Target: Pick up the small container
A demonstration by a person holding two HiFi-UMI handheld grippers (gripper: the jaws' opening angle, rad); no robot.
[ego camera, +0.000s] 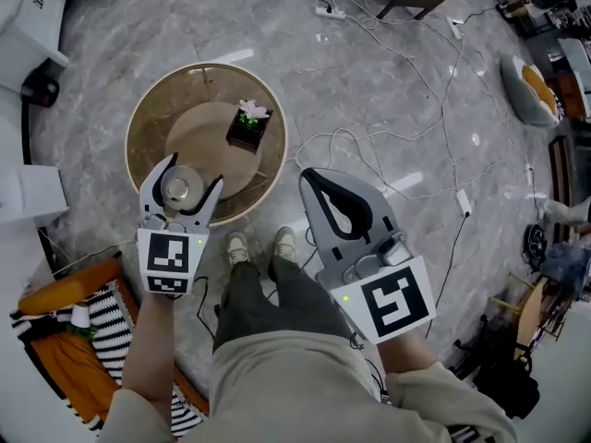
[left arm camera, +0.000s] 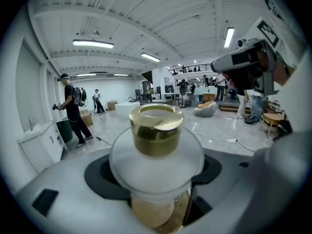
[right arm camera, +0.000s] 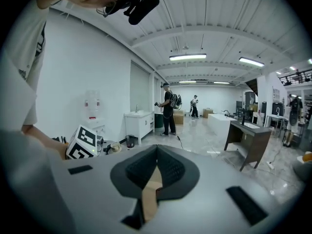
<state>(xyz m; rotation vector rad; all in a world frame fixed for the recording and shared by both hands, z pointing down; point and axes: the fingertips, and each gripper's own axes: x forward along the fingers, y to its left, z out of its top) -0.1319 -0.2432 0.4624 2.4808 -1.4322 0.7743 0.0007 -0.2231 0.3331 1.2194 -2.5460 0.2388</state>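
Marble floor [ego camera: 111, 53] surrounds a round worktop [ego camera: 152, 118] bearing a plant [ego camera: 247, 127]. Left gripper [ego camera: 192, 173] clamps the container [ego camera: 180, 189] above the worktop, its base hidden. Right gripper [ego camera: 309, 175] is closed, empty.

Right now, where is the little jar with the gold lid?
The little jar is at the head view's left, held between the left gripper's fingers at the round table's near edge, with the flower box just beyond it.

Small jar [left arm camera: 156, 162] of cloudy glass with a shiny gold lid [left arm camera: 156, 130]. Upright, squeezed between the jaws of the left gripper [ego camera: 192, 172], over the near left edge of the round table [ego camera: 138, 118].
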